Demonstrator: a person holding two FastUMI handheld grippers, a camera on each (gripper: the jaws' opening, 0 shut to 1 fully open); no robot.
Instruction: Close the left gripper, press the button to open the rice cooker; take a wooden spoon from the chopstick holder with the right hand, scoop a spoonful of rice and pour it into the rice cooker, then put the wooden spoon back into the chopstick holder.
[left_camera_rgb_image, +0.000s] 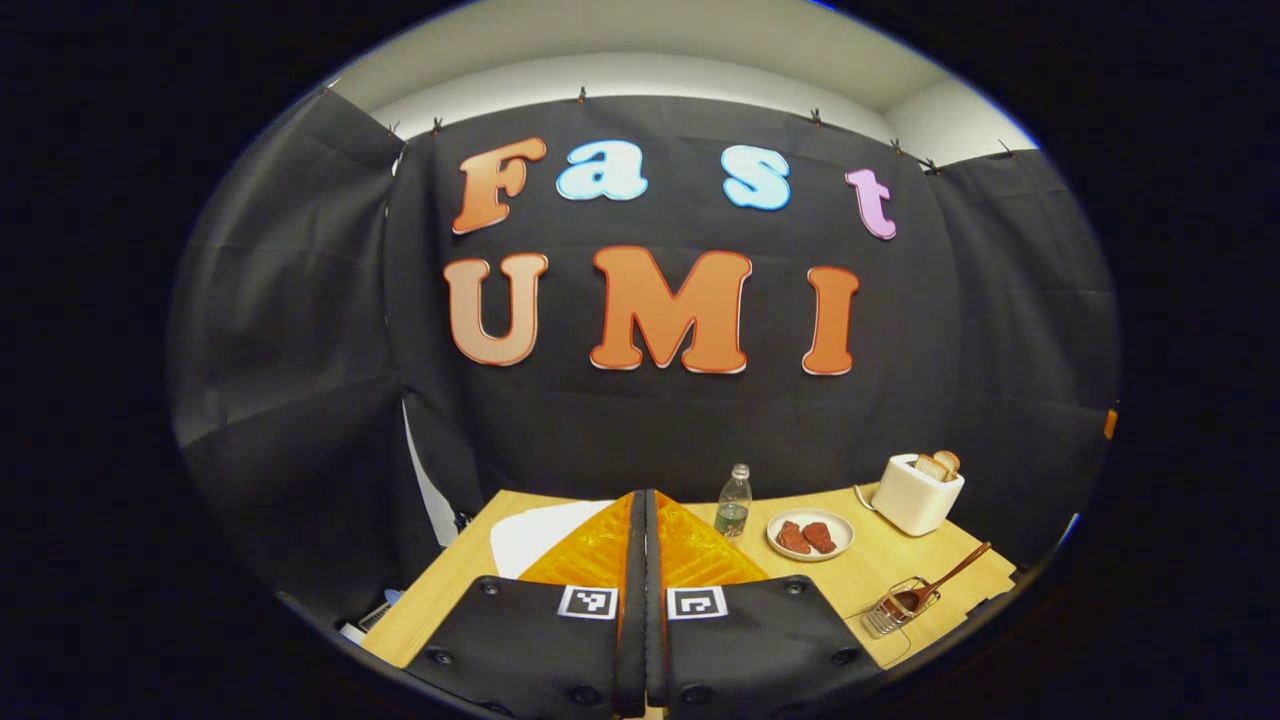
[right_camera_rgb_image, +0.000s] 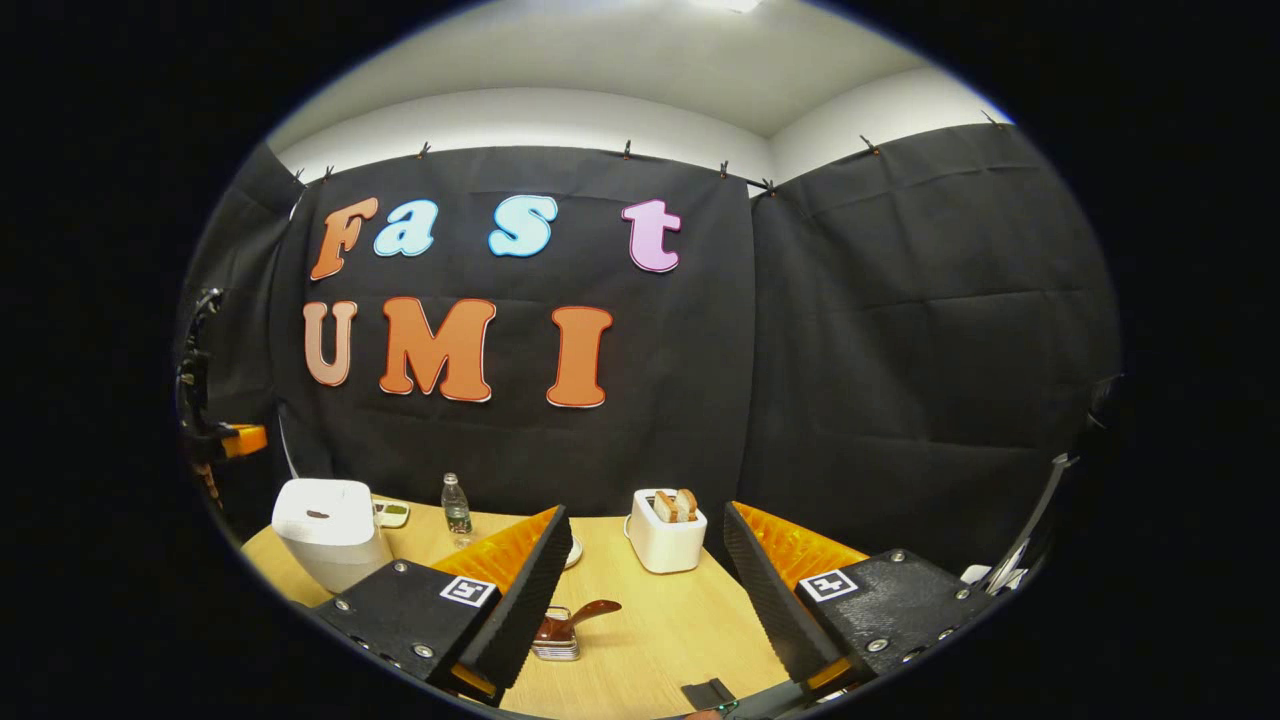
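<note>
My left gripper (left_camera_rgb_image: 648, 497) is shut with nothing between its fingers, held above the near left part of the wooden table (left_camera_rgb_image: 870, 570). Just behind its fingertips shows the white top of the rice cooker (left_camera_rgb_image: 535, 530), partly hidden. In the right gripper view the rice cooker (right_camera_rgb_image: 325, 540) stands closed at the table's left. A wire chopstick holder (left_camera_rgb_image: 893, 610) at the right front holds a wooden spoon (left_camera_rgb_image: 945, 583), leaning right. My right gripper (right_camera_rgb_image: 648, 518) is open and empty, with the holder (right_camera_rgb_image: 557, 643) and spoon (right_camera_rgb_image: 580, 615) low between its fingers.
A white toaster (left_camera_rgb_image: 915, 495) with toast stands at the back right. A plate (left_camera_rgb_image: 810, 535) of reddish food and a small water bottle (left_camera_rgb_image: 733, 503) sit mid-table. A small dish (right_camera_rgb_image: 390, 513) lies behind the cooker. Black cloth walls close the back and sides.
</note>
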